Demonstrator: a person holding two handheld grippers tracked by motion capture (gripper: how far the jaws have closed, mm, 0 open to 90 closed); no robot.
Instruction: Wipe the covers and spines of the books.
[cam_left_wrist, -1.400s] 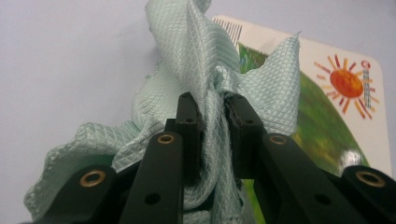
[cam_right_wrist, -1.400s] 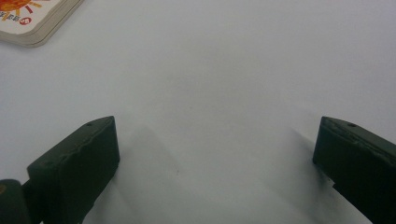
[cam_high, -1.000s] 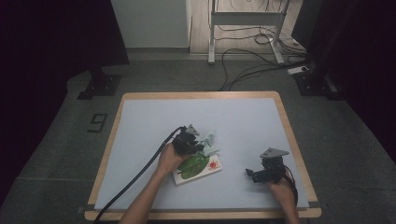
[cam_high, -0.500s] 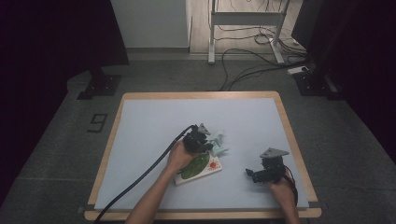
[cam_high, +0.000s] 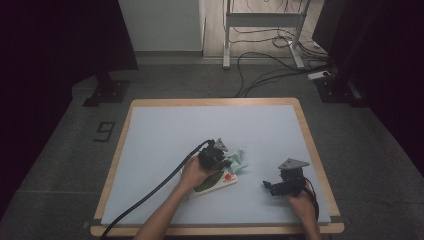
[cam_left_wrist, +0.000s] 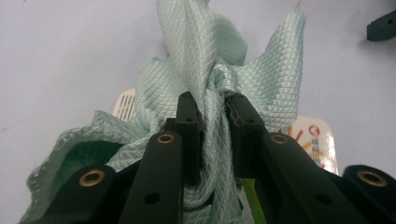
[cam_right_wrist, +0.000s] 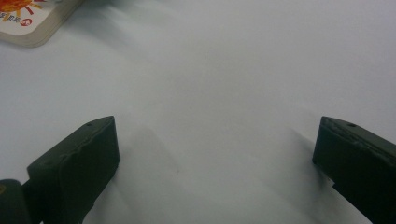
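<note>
A crumpled mint-green cloth (cam_high: 238, 161) lies partly over a flat white board (cam_high: 218, 183) printed with a green shape and a red sun. My left gripper (cam_high: 224, 157) hangs over the board's far end, shut on a bunched fold of the cloth (cam_left_wrist: 210, 70). The cloth drapes down around the jaws, and the board (cam_left_wrist: 317, 140) peeks out behind it. My right gripper (cam_high: 268, 186) rests low on the table to the right, pointing left. Its jaws stand wide open (cam_right_wrist: 217, 140) over bare table, with the board's corner (cam_right_wrist: 28, 18) ahead at the upper left.
The pale blue table top (cam_high: 165, 135) has a wooden rim (cam_high: 215, 102). A black cable (cam_high: 150, 197) trails from the left gripper to the front left edge. Stands and cables sit on the floor behind the table.
My left hand has slid to the right across the board, dragging the held cloth with it. The right gripper has stayed put.
</note>
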